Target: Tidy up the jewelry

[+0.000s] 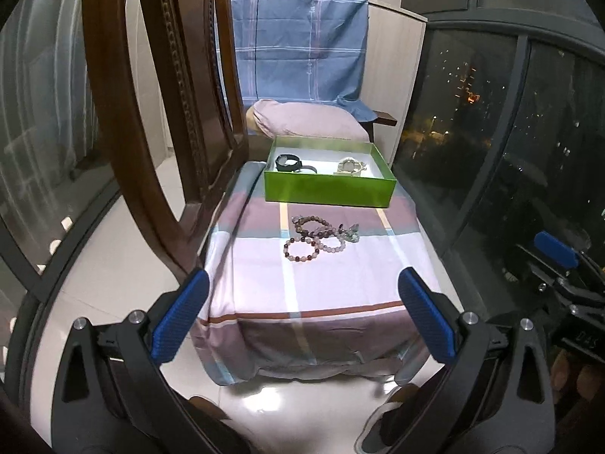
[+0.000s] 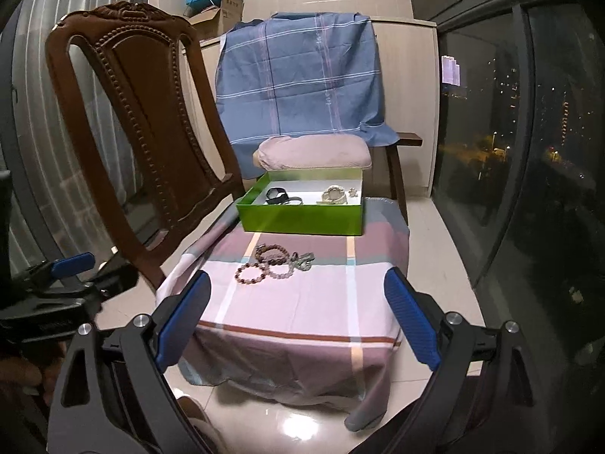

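Note:
Several beaded bracelets (image 1: 315, 237) (image 2: 270, 265) lie in a small heap on a low surface under a pink plaid cloth (image 1: 340, 287) (image 2: 302, 302). Behind them stands an open green box (image 1: 329, 189) (image 2: 302, 219), with a black watch (image 1: 289, 162) (image 2: 278, 196) on its left and a pale watch (image 1: 349, 165) (image 2: 334, 193) on its right. My left gripper (image 1: 302, 287) is open, held back from the cloth's near edge, nothing between its blue pads. My right gripper (image 2: 297, 291) is open too, at the same distance, and holds nothing.
A carved wooden chair (image 1: 162, 113) (image 2: 140, 125) stands close on the left. Behind the box are a pink cushion (image 2: 314, 153) and a blue plaid cloth (image 2: 302, 75) draped over furniture. Dark windows (image 2: 510, 132) run along the right. Glossy floor tiles (image 2: 287, 420) lie below.

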`<action>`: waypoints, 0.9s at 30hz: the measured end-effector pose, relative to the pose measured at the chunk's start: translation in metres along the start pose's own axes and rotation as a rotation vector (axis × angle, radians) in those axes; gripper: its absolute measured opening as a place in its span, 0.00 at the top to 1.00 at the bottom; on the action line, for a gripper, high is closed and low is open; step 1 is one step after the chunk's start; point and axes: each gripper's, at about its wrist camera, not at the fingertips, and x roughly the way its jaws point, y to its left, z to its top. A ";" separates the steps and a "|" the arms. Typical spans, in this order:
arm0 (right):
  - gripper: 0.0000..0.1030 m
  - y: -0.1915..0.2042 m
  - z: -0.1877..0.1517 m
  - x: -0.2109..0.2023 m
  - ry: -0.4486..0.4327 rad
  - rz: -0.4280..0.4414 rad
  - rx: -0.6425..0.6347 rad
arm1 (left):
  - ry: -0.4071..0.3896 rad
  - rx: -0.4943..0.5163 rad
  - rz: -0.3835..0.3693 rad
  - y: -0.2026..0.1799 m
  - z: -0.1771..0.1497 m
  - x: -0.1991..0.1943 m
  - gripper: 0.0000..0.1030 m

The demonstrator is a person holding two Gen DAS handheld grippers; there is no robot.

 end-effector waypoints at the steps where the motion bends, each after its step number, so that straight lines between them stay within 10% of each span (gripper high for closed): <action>1: 0.12 0.001 -0.001 -0.003 -0.003 0.001 -0.001 | -0.006 0.005 0.000 -0.001 0.000 -0.004 0.04; 27: 0.12 0.004 -0.007 -0.017 -0.027 0.010 -0.001 | -0.010 0.025 -0.020 -0.011 0.002 -0.013 0.04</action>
